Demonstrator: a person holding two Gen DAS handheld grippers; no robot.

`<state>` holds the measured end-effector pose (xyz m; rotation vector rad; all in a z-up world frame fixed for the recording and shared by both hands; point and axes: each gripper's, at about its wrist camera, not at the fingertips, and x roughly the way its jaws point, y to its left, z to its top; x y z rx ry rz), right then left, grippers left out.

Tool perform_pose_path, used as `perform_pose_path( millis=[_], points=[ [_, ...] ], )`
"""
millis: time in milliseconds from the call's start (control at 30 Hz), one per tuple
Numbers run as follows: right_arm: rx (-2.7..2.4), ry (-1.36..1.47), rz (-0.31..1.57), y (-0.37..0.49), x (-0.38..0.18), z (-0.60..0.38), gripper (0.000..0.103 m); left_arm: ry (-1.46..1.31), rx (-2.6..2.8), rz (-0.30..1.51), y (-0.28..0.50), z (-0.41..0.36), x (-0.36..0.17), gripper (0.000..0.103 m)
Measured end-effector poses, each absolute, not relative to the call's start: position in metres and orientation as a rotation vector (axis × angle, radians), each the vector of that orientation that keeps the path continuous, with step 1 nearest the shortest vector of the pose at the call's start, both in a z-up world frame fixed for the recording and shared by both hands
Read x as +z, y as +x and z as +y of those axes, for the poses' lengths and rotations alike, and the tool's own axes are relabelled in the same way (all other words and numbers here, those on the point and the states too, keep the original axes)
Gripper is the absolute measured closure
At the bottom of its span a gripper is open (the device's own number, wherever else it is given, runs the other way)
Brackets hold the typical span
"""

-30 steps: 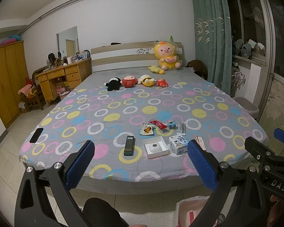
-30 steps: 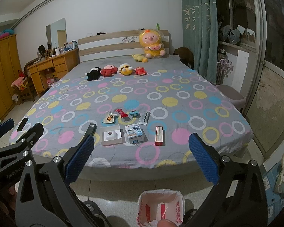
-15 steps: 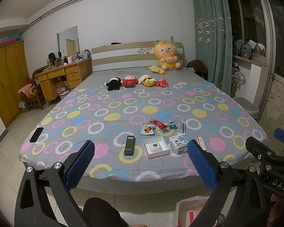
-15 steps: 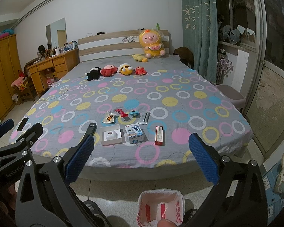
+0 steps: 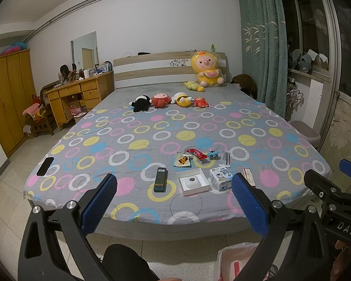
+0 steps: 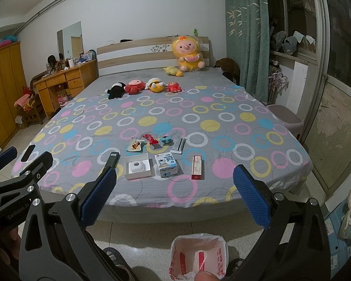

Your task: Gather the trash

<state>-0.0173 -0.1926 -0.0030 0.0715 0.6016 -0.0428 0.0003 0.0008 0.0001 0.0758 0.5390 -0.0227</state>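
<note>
we see even, dim indoor light from overhead, soft shadows on the bed (image 5: 152, 140), a dark window (image 6: 339, 35) at 2 o'clock, black fisheye corners bending the edges, focus sharp.

The right gripper (image 6: 174, 194) hangs wide open over the bed (image 6: 222, 107) edge. At six o'clock stands the lined trash bin (image 6: 218, 256); at twelve, small boxes (image 6: 166, 161) and wrappers (image 6: 149, 138).

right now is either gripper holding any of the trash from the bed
No: the left gripper and right gripper both hang open and empty short of the bed, with the red box lying on the bedspread.
</note>
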Motion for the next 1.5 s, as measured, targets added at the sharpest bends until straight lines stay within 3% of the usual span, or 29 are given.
perform_pose_path(
  millis=[1500],
  points=[
    [-0.044, 0.064, 0.604, -0.016, -0.0041, -0.1931, 0.005, 0.065, -0.027, 0.538, -0.0035, 0.0079, -0.0028, 0.007]
  ],
)
